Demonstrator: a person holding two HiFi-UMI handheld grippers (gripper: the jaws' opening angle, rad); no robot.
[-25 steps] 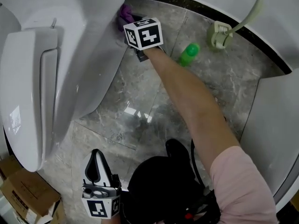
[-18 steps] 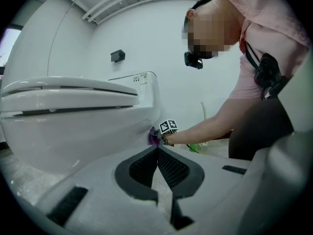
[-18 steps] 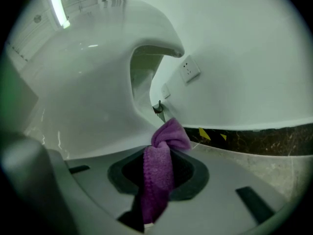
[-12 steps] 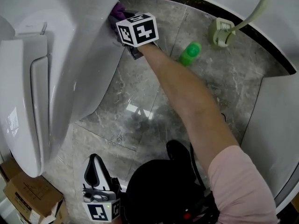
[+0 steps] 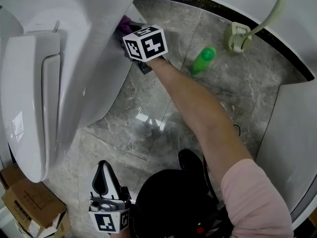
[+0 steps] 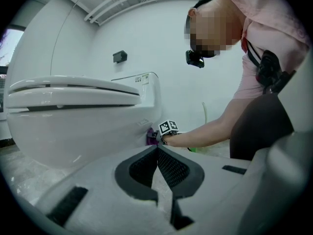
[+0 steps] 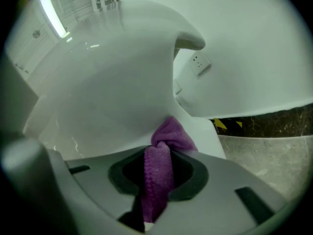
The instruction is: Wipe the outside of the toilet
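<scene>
A white toilet [image 5: 59, 78] fills the left of the head view, its lid down. My right gripper [image 5: 130, 37] is shut on a purple cloth [image 5: 124, 24], which presses against the toilet's outer side low near the back. In the right gripper view the purple cloth [image 7: 164, 151] is pinched between the jaws and bunched against the white toilet [image 7: 112, 97]. My left gripper [image 5: 103, 180] hangs low by the person's legs, shut with nothing in it. From the left gripper view, the toilet [image 6: 73, 121] is seen from the side, with the purple cloth [image 6: 151, 137] far off.
A green bottle [image 5: 203, 59] lies on the grey marble floor [image 5: 148, 98]. A pale green toilet brush in its holder [image 5: 237, 36] stands near the curved wall. Cardboard boxes [image 5: 29, 205] sit at the bottom left. A black shoe [image 5: 190, 160] is by the person's leg.
The right gripper and purple cloth have slid a little down and to the right along the toilet's side compared with half a second ago. The left gripper stays low.
</scene>
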